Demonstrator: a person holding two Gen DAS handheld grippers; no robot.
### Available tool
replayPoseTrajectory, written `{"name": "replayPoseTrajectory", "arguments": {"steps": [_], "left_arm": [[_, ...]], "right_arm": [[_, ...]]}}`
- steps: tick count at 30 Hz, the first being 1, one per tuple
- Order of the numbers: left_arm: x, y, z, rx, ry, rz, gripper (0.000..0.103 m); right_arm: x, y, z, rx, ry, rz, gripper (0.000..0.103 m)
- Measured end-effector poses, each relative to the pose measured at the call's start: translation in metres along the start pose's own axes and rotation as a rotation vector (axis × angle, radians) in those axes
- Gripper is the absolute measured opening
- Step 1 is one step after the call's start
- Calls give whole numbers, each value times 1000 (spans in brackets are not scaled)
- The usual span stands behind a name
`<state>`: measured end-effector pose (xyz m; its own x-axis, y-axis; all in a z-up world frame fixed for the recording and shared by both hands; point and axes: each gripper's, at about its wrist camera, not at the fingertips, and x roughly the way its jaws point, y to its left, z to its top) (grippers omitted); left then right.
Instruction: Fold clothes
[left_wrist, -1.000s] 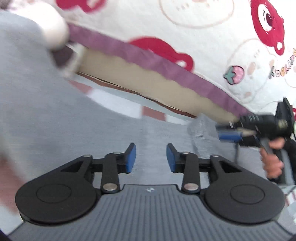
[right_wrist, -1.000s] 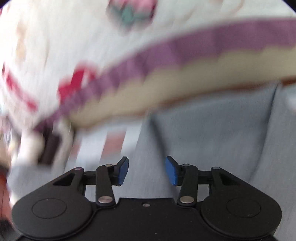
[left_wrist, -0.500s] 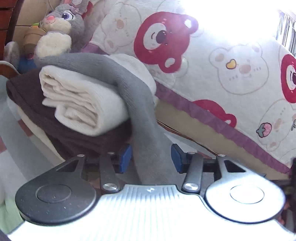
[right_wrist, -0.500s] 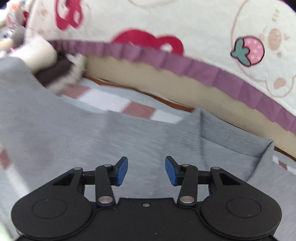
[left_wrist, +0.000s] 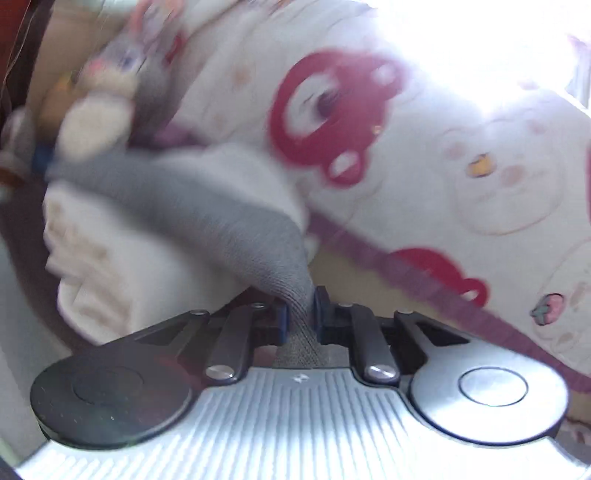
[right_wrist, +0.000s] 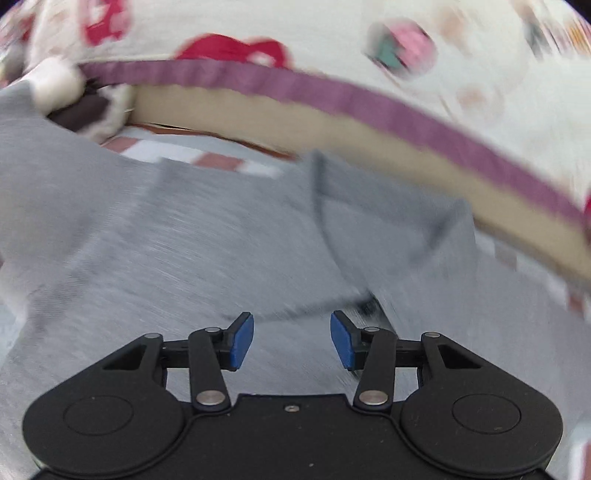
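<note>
A grey knit garment (right_wrist: 229, 236) lies spread over the checked surface in the right wrist view, with a fold line running down its middle. One end of this grey garment (left_wrist: 258, 236) drapes over a stack of folded cream and brown clothes (left_wrist: 122, 273) in the left wrist view. My left gripper (left_wrist: 299, 317) is shut on that grey end, the cloth bunched between the blue pads. My right gripper (right_wrist: 291, 338) hovers open just above the spread grey fabric, with nothing between its fingers.
A bear-print white bedspread with a purple hem (right_wrist: 332, 88) hangs behind the garment, with a tan bed side (right_wrist: 332, 136) beneath it. A plush rabbit toy (left_wrist: 99, 99) sits behind the folded stack. Red and white checked cloth (right_wrist: 207, 158) shows past the garment's far edge.
My left gripper swung left to the folded stack and closed on the grey end lying over it. My right gripper stayed open and moved over the spread garment.
</note>
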<state>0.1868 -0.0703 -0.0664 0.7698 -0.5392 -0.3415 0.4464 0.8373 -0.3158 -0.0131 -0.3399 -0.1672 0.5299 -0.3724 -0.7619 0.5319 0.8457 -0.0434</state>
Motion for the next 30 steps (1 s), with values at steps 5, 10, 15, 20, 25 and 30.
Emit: {"name": "replayPoseTrajectory", "arguments": {"steps": [5,10,15,20,25,30], "left_arm": [[5,-61,-30,99,120,-191,12],[25,-121,-85,123,404,-396,20],[27,-147,-137,234,637,-502,36],[19,-96,-128,201,490,-390,41],[45,-63,-123,126,508,-311,41],[48,-46,-128,103,534,-265,41]], "right_arm": [[0,-42,-18,131,19,-39,51],[-22,-46,-30,-44,5,-145,51],[-48,-57,-32,-27,-40,-102,51],[-38,-11,-17,-171,-113,11,52],[-12,55,23,-394,-157,195,67],[46,96,32,-608,-80,125,55]]}}
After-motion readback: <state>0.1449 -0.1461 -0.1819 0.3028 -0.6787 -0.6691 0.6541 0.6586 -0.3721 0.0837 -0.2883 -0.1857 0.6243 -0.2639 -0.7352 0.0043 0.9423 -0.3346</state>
